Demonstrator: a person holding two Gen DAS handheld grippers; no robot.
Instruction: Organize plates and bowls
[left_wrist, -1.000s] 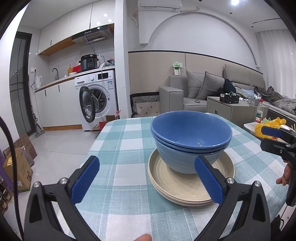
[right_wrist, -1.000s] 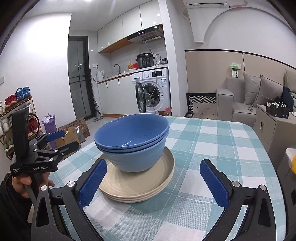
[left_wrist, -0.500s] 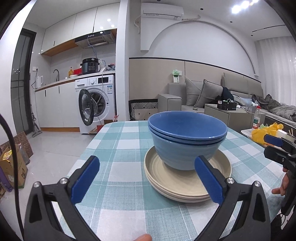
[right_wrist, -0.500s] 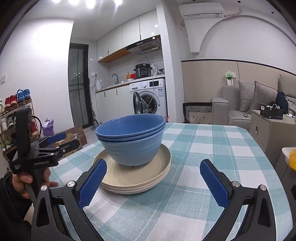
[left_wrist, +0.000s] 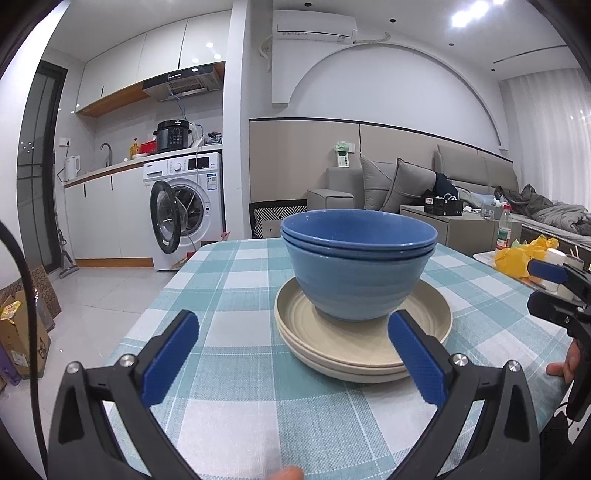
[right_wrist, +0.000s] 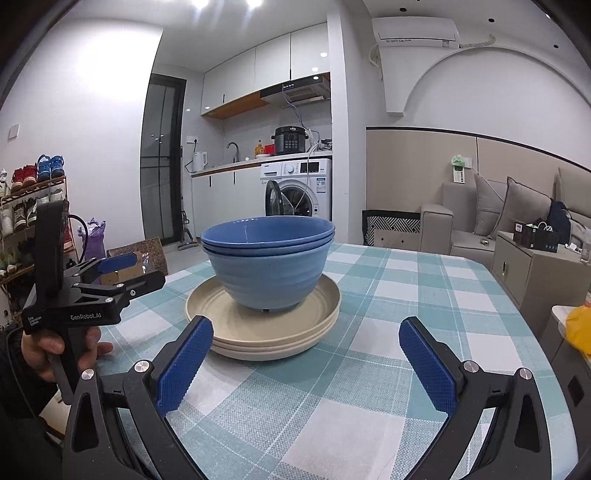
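Observation:
Two nested blue bowls (left_wrist: 356, 269) (right_wrist: 269, 266) stand upright on a stack of cream plates (left_wrist: 332, 350) (right_wrist: 258, 336) in the middle of the checked table. My left gripper (left_wrist: 295, 354) is open, low over the near table edge, its right pad just in front of the plates' rim. My right gripper (right_wrist: 304, 363) is open too, on the other side of the stack, a little short of the plates. Nothing sits between either pair of fingers. Each gripper shows in the other's view, held by a hand: the right gripper (left_wrist: 554, 291), the left gripper (right_wrist: 107, 280).
A teal and white checked cloth (left_wrist: 236, 280) (right_wrist: 406, 295) covers the table. A yellow bag (left_wrist: 524, 254) lies on a side surface to the right. Beyond the table are a washing machine (left_wrist: 184, 210), a sofa (left_wrist: 406, 184) and a shoe rack (right_wrist: 26, 206).
Both grippers have sunk lower and tilted up, so the bowls and plates are seen more side-on. The stack has not moved. Both grippers stay open.

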